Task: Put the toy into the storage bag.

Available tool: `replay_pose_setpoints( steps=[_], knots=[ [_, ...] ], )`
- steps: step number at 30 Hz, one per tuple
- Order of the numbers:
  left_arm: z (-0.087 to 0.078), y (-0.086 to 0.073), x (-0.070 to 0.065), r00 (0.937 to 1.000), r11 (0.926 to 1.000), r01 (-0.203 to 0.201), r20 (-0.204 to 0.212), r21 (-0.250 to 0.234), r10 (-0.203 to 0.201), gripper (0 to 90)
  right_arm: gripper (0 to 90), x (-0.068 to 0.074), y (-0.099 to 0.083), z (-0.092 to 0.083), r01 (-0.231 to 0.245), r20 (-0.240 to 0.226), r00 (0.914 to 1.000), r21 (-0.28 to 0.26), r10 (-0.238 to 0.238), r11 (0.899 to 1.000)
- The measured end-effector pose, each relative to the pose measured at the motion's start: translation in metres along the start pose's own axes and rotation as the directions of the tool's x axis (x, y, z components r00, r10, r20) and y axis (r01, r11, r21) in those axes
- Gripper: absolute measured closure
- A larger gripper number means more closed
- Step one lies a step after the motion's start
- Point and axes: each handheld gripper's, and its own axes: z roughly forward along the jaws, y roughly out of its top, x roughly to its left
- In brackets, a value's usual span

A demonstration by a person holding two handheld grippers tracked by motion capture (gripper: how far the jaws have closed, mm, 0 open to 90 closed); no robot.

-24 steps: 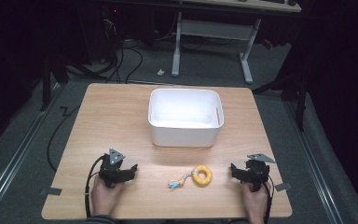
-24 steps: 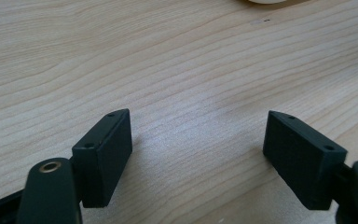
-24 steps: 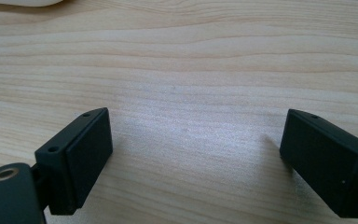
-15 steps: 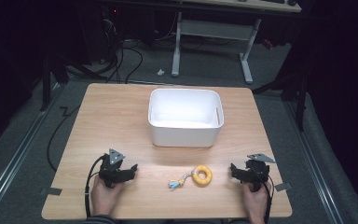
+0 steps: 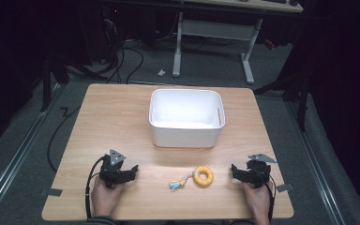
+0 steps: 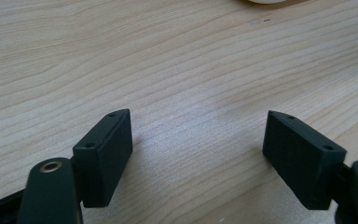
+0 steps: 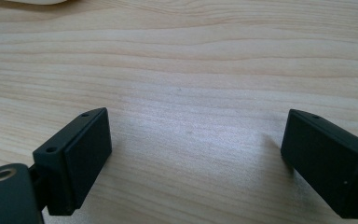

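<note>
i see the yellow ring (image 5: 203,176) with its cord lying between both tools on the table (image 5: 122,117) — nearer my right tool (image 5: 238,171), cord end pointing toward my left tool (image 5: 130,172) — both with jaws apart, empty.

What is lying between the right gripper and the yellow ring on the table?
Nothing: in the high view, the stretch between the right gripper and the yellow ring is bare wooden table.

Black tongs (image 5: 132,170), grey three-cornered plates
</note>
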Motion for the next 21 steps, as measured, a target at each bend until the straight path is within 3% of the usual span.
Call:
replay_pose_setpoints(
  steps=[21],
  knots=[
    [-0.0004,0.0000,0.0003,1.0000,1.0000,-0.001,0.001,0.002,0.001,24.8,19.4,-0.0012,-0.0009,-0.0030,0.004,-0.001,1.0000,-0.013,-0.004,1.000]
  ],
)
